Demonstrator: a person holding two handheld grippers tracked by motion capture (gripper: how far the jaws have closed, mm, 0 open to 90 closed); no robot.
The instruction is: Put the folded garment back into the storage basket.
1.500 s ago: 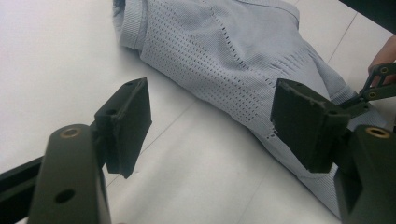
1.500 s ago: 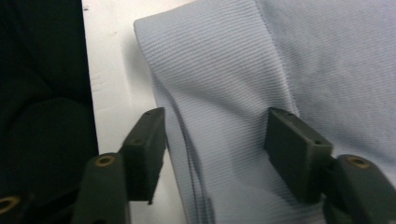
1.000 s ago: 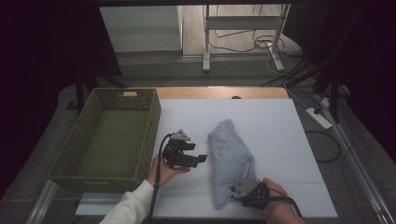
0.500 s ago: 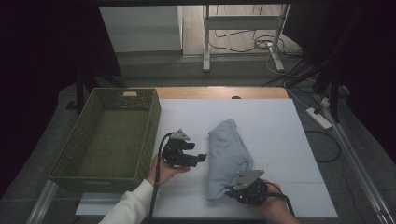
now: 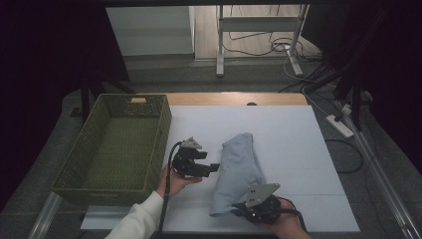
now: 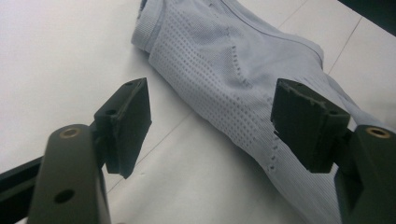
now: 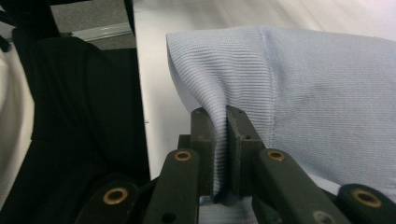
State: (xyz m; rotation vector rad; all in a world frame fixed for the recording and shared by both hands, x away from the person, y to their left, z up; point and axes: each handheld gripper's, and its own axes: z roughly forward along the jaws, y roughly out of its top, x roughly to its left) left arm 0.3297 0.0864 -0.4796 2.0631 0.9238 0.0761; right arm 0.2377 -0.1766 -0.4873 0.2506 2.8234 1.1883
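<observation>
1. The pale blue garment (image 5: 238, 172) lies folded into a long bundle in the lower middle of the high view, on the white table cover (image 5: 293, 149). Its near corner is pinched between the jaws of the right gripper (image 5: 243, 209), which have just been closing and now clamp a thin fold of ribbed cloth, as the right gripper view shows (image 7: 219, 135).

2. That bite looks shallow to me: only an edge of the knit sits between the pads, so a quick pull could slip it free, or drag one layer and let the fold fall apart.

3. The left gripper (image 5: 215, 167) hovers beside the bundle's left flank with its jaws wide apart and nothing between them. In the left gripper view the cloth (image 6: 233, 79) lies just ahead. If it closes too high, it may catch the top layer alone and bunch it.

4. The fabric is a soft, stretchy knit: fine ribbing at the hem, rows of small eyelet holes across the body, limp and creased.

5. At centre left stands a green woven basket (image 5: 161, 134), rectangular with stiff sides. A trailing corner could snag on its rim.
</observation>
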